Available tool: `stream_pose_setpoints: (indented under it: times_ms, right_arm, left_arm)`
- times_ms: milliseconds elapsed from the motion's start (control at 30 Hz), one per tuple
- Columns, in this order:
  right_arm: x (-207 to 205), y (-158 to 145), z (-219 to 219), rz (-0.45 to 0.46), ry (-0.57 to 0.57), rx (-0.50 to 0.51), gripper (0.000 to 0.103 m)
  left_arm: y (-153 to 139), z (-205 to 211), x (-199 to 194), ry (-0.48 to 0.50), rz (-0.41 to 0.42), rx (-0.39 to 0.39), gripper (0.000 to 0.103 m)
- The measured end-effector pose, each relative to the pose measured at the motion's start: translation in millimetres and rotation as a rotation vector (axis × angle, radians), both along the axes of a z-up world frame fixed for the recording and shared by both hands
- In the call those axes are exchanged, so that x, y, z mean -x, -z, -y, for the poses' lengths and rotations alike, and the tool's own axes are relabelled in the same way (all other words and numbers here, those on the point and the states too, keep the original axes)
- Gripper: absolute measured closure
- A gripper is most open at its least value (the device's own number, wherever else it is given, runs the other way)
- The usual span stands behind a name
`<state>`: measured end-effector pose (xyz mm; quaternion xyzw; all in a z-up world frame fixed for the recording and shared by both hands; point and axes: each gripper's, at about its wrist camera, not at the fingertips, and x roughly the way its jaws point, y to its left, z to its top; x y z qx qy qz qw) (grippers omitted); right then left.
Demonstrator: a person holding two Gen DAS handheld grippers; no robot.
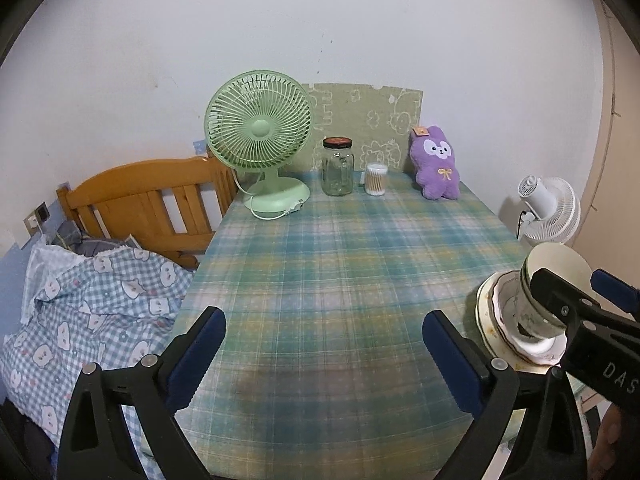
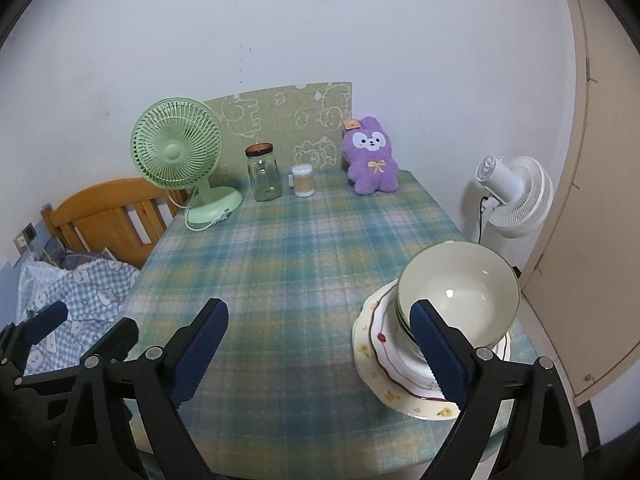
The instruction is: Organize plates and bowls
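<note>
A stack of dishes stands at the table's near right edge: a cream flowered plate at the bottom, a white red-rimmed plate on it, then nested bowls with a green-rimmed cream bowl on top, tilted. The stack also shows in the left wrist view. My right gripper is open and empty, its right finger in front of the stack. My left gripper is open and empty over the bare tablecloth, left of the stack.
At the table's back stand a green desk fan, a glass jar, a cotton-swab tub and a purple plush. A wooden bed frame with checked bedding lies left. A white floor fan stands right.
</note>
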<state>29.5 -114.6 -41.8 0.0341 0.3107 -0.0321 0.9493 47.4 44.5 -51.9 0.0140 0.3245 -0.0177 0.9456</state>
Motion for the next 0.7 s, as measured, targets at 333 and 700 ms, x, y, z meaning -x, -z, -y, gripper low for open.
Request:
stream_pose_setpoints:
  times_ms: [333,700]
  right_arm:
    - [13,30,1,0.033,0.0,0.002,0.009]
    - [18,26,-3,0.085,0.016,0.045,0.009]
  left_arm:
    - [20,-9,19,-0.022,0.083,0.038,0.0]
    - [17,-9,19,-0.005,0.129,0.063,0.0]
